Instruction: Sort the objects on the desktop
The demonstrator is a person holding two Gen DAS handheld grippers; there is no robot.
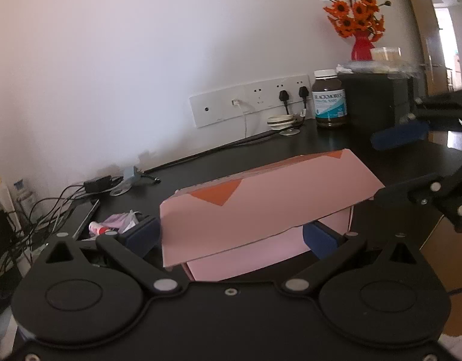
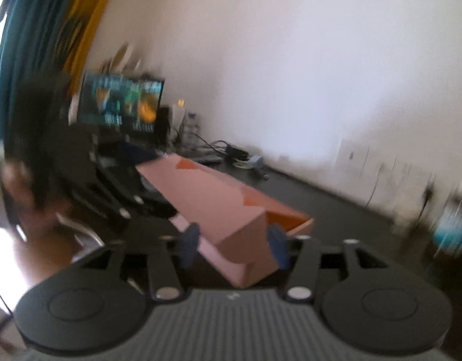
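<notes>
A pink cardboard box (image 1: pixel 261 210) with orange inner flaps lies on the black desk (image 1: pixel 321 144), its lid raised and askew. My left gripper (image 1: pixel 229 236) is shut on the box, one blue pad against each side of its near end. My right gripper (image 2: pixel 234 246) is open. The lid's end flap (image 2: pixel 243 240) stands between its blue pads, though blur hides any contact. In the left wrist view the right gripper (image 1: pixel 390 165) is at the box's right end, its upper pad (image 1: pixel 399 135) clear of the lid and its lower finger by the lid's corner.
A brown supplement bottle (image 1: pixel 330 99), a black box (image 1: pixel 378 99) and a red vase of orange flowers (image 1: pixel 361 45) stand at the back right. Cables and a charger (image 1: pixel 98 183) lie at the left by a small tube (image 1: pixel 98 228). A lit monitor (image 2: pixel 122 102) stands at the desk's far end.
</notes>
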